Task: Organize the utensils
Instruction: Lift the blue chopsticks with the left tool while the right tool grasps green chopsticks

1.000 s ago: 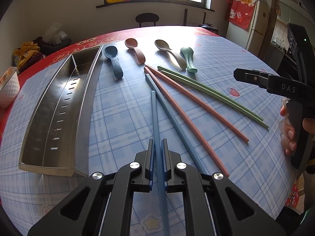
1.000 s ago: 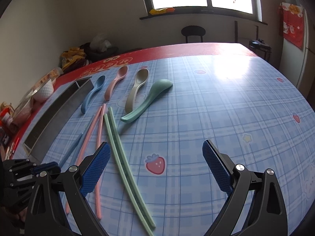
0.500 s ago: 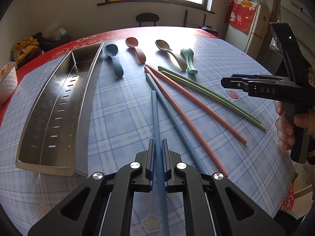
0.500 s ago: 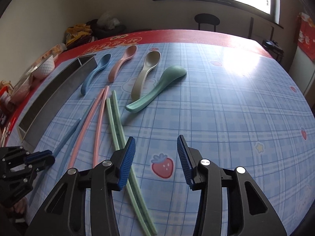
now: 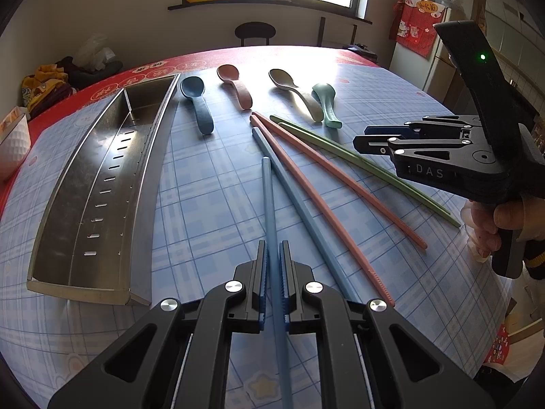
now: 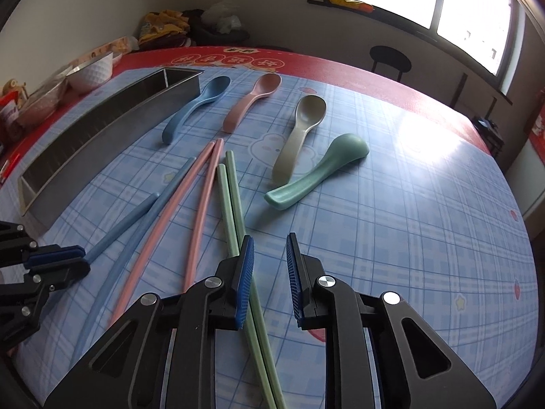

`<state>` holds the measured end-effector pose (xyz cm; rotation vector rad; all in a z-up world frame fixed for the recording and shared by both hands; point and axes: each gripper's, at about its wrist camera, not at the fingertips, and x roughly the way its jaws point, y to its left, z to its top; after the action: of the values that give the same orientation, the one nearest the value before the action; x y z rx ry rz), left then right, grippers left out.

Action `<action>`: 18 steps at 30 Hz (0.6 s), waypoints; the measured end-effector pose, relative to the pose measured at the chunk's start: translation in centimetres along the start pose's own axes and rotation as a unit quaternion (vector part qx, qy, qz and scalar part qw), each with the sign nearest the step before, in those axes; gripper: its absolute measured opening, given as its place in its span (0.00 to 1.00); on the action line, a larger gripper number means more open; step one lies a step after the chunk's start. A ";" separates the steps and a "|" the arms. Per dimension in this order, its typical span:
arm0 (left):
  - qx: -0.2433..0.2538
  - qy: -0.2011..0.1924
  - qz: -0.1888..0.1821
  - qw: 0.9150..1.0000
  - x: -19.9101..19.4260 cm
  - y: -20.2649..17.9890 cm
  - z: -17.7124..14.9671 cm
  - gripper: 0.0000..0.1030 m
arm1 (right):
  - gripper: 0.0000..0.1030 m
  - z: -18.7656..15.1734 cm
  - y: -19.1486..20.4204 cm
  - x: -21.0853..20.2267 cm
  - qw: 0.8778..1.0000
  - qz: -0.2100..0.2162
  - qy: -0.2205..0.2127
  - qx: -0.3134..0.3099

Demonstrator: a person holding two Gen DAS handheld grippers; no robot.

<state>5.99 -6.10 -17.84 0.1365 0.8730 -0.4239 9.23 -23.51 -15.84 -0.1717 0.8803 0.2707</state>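
Note:
My left gripper [image 5: 272, 262] is shut on a blue chopstick [image 5: 267, 197] that points away over the checked tablecloth. Its twin [image 5: 299, 211] lies just to the right, then the pink pair [image 5: 327, 184] and the green pair [image 5: 357, 163]. My right gripper [image 6: 269, 248] hovers over the green chopsticks [image 6: 231, 204]; its jaws are closing, with a gap left and nothing pressed between the pads. Beyond lie a blue spoon [image 5: 197, 102], a pink spoon [image 5: 236, 85], a beige spoon [image 5: 293, 90] and a mint spoon [image 5: 327, 102]. A steel tray [image 5: 85, 204] holds nothing.
A white bowl [image 6: 92, 71] and some packets stand on the red border left of the tray. A black chair [image 5: 254, 30] stands behind the table under the window. A hand [image 5: 504, 218] holds the right gripper's handle near the table's right edge.
The right gripper's jaws have narrowed from wide open to a small gap. It has moved left over the green chopsticks and rolled. The left gripper and its blue chopstick have stayed put.

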 end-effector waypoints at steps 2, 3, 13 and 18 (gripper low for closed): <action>0.001 0.000 0.001 1.000 0.0 0.0 0.0 0.08 | 0.19 -0.1 0.2 0.0 1.000 -0.001 0.001 -0.007; 0.000 0.000 0.000 1.000 0.0 -0.1 0.0 0.08 | 0.19 -0.2 0.3 0.1 1.000 -0.003 0.003 -0.011; 0.002 0.000 0.002 1.000 0.0 -0.1 0.0 0.08 | 0.18 -0.5 0.7 0.5 0.999 0.018 0.018 -0.021; 0.005 0.000 0.006 1.000 0.0 -0.2 0.0 0.08 | 0.18 -0.2 0.2 0.8 0.999 0.038 0.025 -0.006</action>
<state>5.90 -6.32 -17.80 0.1503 0.8698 -0.4175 9.52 -23.25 -16.60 -0.1578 0.9360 0.3436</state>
